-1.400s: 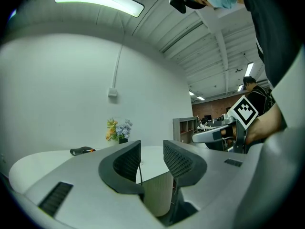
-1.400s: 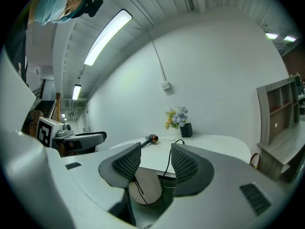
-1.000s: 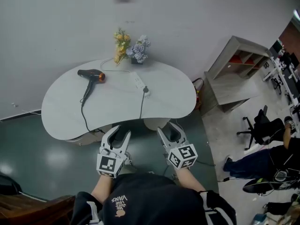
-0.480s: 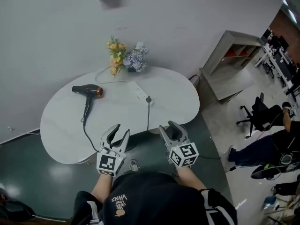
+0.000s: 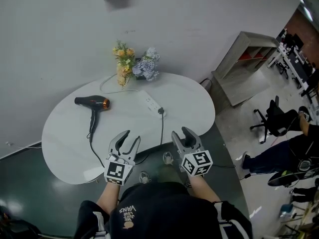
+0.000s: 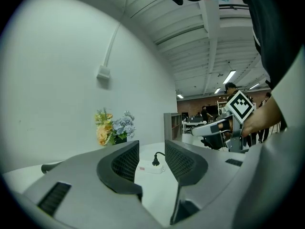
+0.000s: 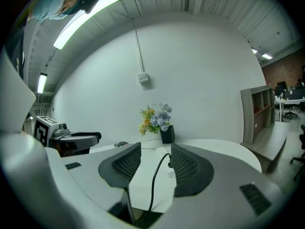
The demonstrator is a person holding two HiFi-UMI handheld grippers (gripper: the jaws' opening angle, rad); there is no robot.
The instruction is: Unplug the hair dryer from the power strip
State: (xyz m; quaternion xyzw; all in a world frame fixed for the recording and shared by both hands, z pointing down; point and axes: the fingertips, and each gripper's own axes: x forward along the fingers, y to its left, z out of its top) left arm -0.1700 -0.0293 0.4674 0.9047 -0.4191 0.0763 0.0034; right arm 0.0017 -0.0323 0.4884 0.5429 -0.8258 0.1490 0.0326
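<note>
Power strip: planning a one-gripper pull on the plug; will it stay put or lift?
The power strip looks slim and light, lying loose on the table, so it would probably lift or slide with the plug. Its thin white cord looks floppy, hardly an anchor.

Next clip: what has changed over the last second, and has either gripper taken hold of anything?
The person has stepped up to the table: the left gripper and right gripper, earlier short of it, are now at its near edge. Nothing taken hold of; both pairs of fingers stand apart, empty. The hair dryer lies where it was, its plug in the power strip.
</note>
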